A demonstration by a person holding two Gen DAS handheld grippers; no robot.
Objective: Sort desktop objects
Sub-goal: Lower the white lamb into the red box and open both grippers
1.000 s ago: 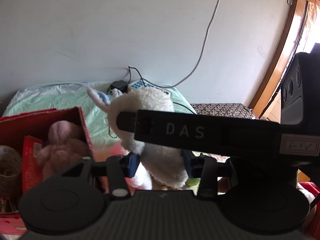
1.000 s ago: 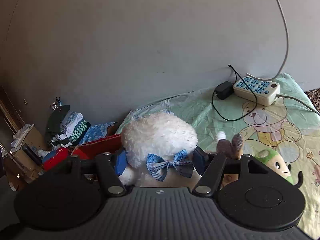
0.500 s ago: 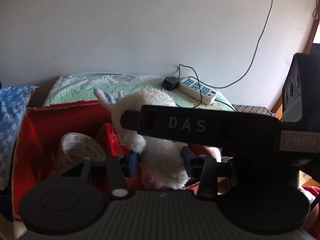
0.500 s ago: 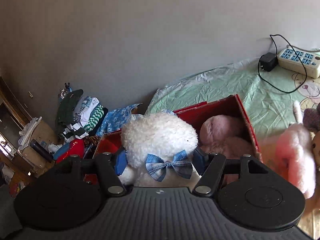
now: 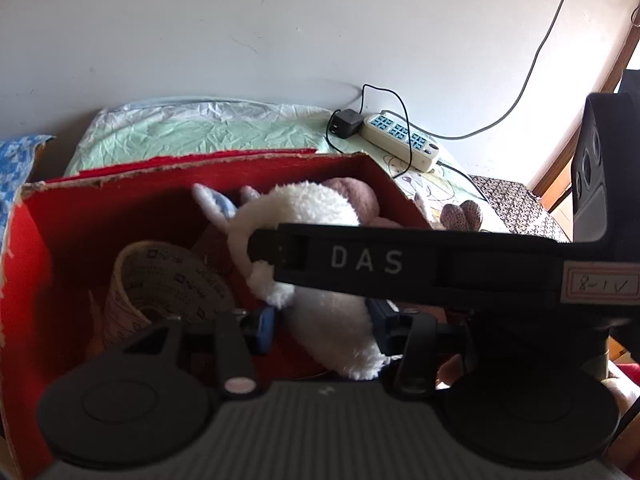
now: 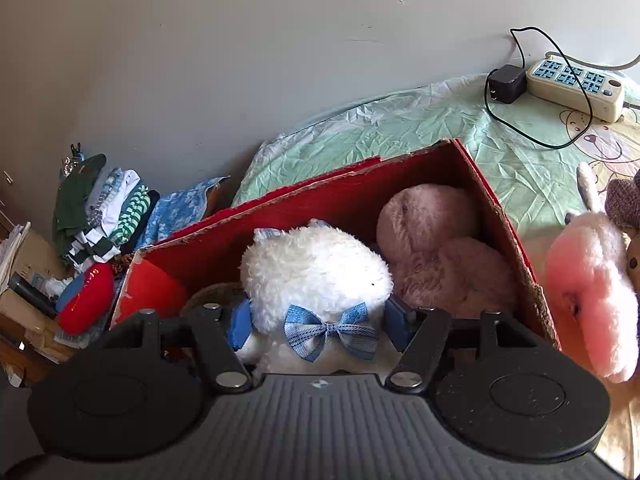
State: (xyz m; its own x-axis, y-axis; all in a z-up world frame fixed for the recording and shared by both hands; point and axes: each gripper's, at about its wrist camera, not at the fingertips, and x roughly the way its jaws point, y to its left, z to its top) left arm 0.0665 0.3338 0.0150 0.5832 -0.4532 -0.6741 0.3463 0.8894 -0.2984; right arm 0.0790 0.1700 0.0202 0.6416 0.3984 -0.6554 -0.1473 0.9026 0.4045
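Note:
A white plush toy with a blue bow hangs inside the open red cardboard box, beside a dusty-pink plush that lies in it. My right gripper is shut on the toy at its neck, one blue pad on each side. In the left wrist view the toy's body is between the jaws of my left gripper. Those jaws are opening, and the left pad stands just off the fur. A roll of tape sits in the box to the left of the toy.
A black bar marked DAS crosses the left wrist view. A pink plush and a brown one lie right of the box on the green sheet. Behind are a power strip and charger; folded clothes are piled at the left.
Both grippers carried the white plush from above the sheet to over the red box and down into it. The left gripper's left pad has eased off the fur.

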